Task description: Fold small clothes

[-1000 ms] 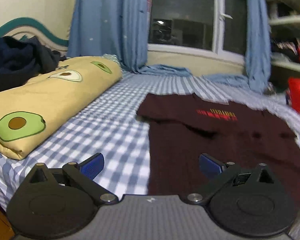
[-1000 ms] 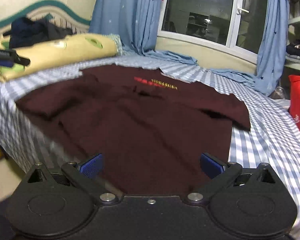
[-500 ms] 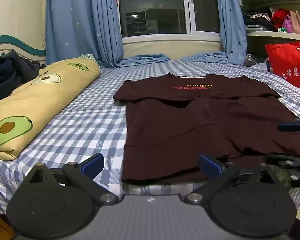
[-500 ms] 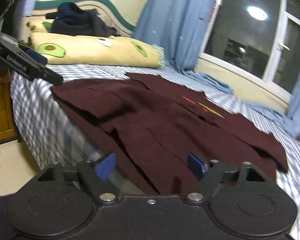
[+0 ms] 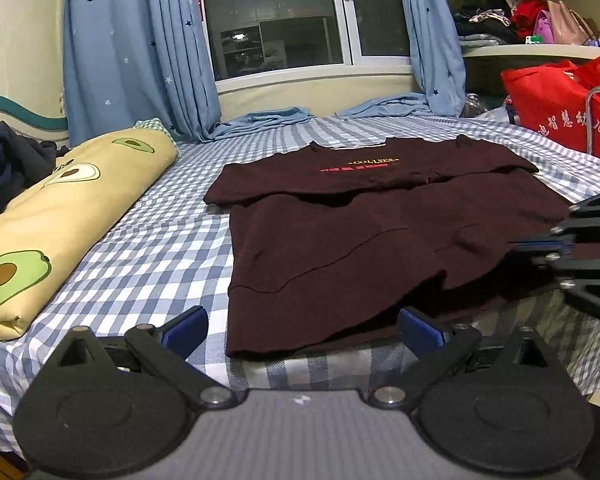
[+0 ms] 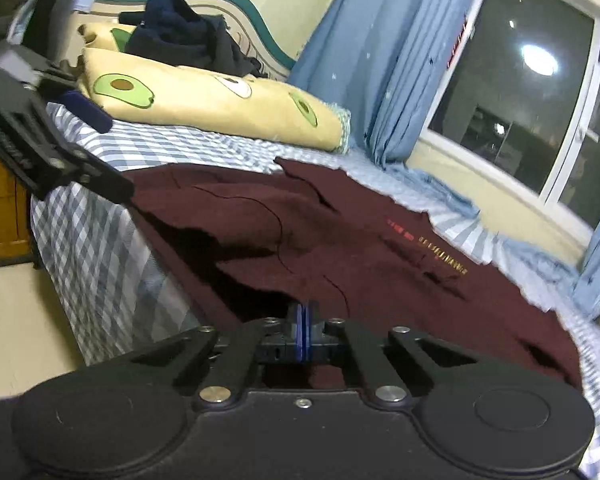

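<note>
Right gripper [image 6: 304, 312] — jaws just closed, pinching the maroon T-shirt [image 5: 372, 240] hem. Left gripper [image 5: 302, 326] — jaws apart at the shirt's near corner, on the checked bedsheet [image 5: 152, 256].

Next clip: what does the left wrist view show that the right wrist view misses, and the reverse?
Only the left wrist view: red bags beside the bed, shelves of clothes, and the left claw open at the shirt's near hem.

Only the right wrist view: the floor beside the bed, and the right claw, which has just been closing, shut at the shirt's hem; whether cloth is pinched is unclear.

Both: the maroon T-shirt spread on the checked sheet, the avocado-print pillow, dark clothes, blue curtains, the window.
</note>
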`<state>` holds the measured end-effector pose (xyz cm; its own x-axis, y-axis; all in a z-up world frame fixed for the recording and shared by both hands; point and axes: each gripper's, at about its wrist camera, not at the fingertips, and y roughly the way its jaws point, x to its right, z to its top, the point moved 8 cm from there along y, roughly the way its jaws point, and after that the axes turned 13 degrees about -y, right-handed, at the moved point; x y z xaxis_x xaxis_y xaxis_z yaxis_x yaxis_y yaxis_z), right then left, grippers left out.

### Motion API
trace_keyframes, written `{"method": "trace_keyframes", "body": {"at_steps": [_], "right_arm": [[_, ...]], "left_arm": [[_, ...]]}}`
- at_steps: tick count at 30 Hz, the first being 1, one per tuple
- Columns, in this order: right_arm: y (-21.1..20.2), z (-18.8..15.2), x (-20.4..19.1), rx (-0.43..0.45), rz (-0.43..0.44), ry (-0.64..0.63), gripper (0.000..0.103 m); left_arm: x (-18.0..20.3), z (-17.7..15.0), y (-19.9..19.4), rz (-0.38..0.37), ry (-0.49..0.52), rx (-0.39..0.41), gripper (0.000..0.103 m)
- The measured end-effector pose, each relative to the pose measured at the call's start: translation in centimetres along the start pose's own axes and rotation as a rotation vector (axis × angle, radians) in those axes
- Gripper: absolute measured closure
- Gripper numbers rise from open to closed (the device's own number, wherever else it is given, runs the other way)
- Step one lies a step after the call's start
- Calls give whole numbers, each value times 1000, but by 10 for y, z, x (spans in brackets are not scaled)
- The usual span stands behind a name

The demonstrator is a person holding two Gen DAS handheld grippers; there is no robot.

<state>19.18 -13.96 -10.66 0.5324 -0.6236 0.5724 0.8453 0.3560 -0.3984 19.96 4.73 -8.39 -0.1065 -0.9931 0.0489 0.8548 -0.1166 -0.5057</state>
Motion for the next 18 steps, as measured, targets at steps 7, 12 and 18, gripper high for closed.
{"method": "trace_keyframes", "body": {"at_steps": [7, 12, 18], "right_arm": [[-17, -24, 6, -59, -19, -11, 103], [-12, -28, -3, -77, -11, -42, 103], [-26, -45, 2, -78, -30, -22, 70]], "left_arm": [[-1, -4, 4, -8, 18, -14, 1], [6, -6, 9, -24, 89, -23, 1], [11, -9, 19, -23, 118, -37, 1]]}}
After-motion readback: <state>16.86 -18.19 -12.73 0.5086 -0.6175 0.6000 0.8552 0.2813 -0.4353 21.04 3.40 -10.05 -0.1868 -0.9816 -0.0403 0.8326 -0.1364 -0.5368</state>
